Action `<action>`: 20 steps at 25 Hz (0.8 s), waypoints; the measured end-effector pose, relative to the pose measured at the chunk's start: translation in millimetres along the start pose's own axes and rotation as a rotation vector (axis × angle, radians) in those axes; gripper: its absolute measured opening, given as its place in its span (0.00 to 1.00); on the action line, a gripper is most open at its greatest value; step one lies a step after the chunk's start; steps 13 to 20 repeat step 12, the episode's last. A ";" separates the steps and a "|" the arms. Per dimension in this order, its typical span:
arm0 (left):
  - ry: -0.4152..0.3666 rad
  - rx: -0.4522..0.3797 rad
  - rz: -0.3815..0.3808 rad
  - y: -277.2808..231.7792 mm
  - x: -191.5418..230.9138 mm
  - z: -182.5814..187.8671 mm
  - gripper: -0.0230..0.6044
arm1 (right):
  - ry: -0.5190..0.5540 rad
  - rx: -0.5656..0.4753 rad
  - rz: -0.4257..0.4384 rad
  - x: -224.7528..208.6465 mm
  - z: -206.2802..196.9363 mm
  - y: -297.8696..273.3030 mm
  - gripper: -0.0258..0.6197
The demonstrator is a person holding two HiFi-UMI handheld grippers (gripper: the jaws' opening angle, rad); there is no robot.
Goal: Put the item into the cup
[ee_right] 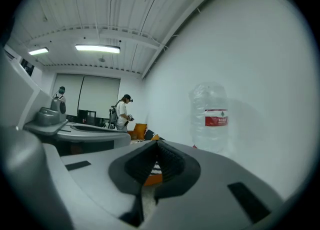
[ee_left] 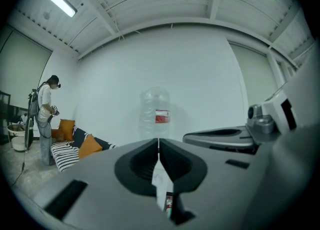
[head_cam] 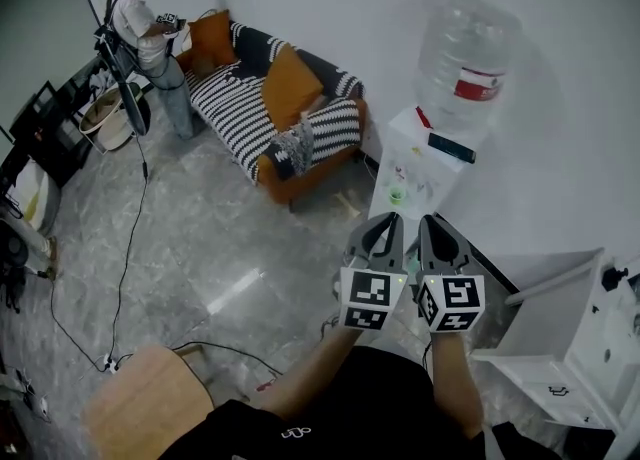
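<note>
Grey stone floor [head_cam: 230, 248] with a striped sofa [head_cam: 250, 108] at 11 o'clock, a person [head_cam: 140, 28] beyond it, and a white dispenser [head_cam: 420, 173] carrying a large bottle [head_cam: 465, 58] at 1 o'clock. Left tongs [head_cam: 390, 220] and right tongs [head_cam: 430, 220] are held just beside each other at centre, both aimed toward the dispenser. In each gripper view the jaws meet along a closed seam with nothing between them.

No item is clamped, and no item or cup can be named with certainty. A small green thing [head_cam: 397, 194] on the dispenser's front may be a cup, but it is too small to tell.

Likely hazards:
- Closed jaws would only push a light cup or item aside, so they must part before either is approached.
- The two tongs sit so close that opening both could make them knock together.
- A nudge to the dispenser could disturb whatever sits on its ledge.
- A cable [head_cam: 128, 258] trails across the floor at 9 o'clock and could catch a foot.
</note>
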State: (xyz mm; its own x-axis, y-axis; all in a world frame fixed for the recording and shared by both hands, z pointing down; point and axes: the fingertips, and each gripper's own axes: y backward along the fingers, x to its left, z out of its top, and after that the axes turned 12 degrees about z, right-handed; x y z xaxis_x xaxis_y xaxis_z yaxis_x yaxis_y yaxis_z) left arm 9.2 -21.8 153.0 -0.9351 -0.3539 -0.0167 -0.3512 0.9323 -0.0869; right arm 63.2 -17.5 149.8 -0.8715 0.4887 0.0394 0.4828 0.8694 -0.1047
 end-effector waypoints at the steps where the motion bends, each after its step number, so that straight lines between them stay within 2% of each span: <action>1: 0.001 0.002 -0.004 -0.9 -0.8 -0.5 0.06 | 0.001 0.001 0.004 0.9 0.4 -1.3 0.06; 20: 0.001 -0.002 -0.034 -8.3 -6.8 -1.0 0.06 | 0.017 -0.001 -0.006 -2.2 3.7 -2.2 0.06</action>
